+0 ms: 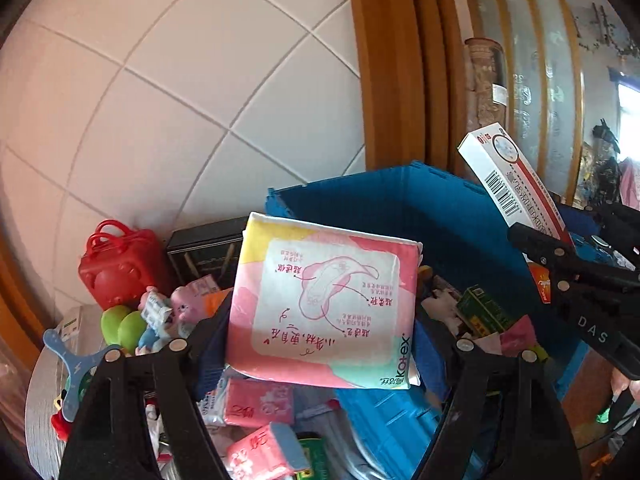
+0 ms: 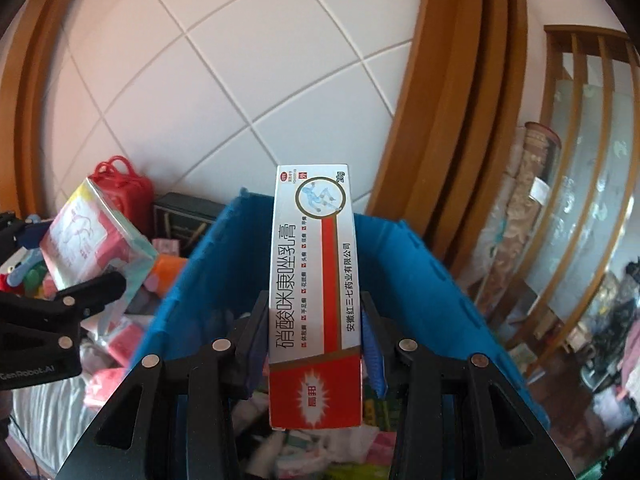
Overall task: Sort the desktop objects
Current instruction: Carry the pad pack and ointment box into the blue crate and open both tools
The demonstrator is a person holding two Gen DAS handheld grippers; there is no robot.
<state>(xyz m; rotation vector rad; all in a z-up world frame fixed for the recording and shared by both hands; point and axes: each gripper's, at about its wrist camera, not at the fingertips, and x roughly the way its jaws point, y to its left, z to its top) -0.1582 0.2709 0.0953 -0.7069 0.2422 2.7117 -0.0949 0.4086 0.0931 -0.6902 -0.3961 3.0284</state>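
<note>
The left tool (image 1: 320, 340) is clamped across the sides of a pink pad packet (image 1: 324, 304), its fingers wide apart because the packet is wide. The right tool (image 2: 314, 344) is clamped on the lower part of a long ointment box (image 2: 314, 292). Both things hang in the air above the blue crate (image 1: 400, 208), which already holds a green carton (image 1: 482, 312) and other small packs.

The step in hand looks like carrying both things over for dropping into the crate. To do it well, each tool should come clear over the crate's open top, inside its rim, before letting go, and the two tools should stay well apart so they do not knock together. Lowering a little first would keep things from bouncing out.

The ointment box has its long axis running straight away from the right tool, its far end tilted up toward the tiled wall (image 2: 240, 80); the red end sits nearest the tool. The packet is flat and nearly square, its printed face toward the left camera, print upside down, with its upper edge leaning away.

Left of the crate, loose things still wait on the worktop: a red case (image 1: 120, 264), soft toys (image 1: 168, 312) and pink tissue packs (image 1: 260, 404).
</note>
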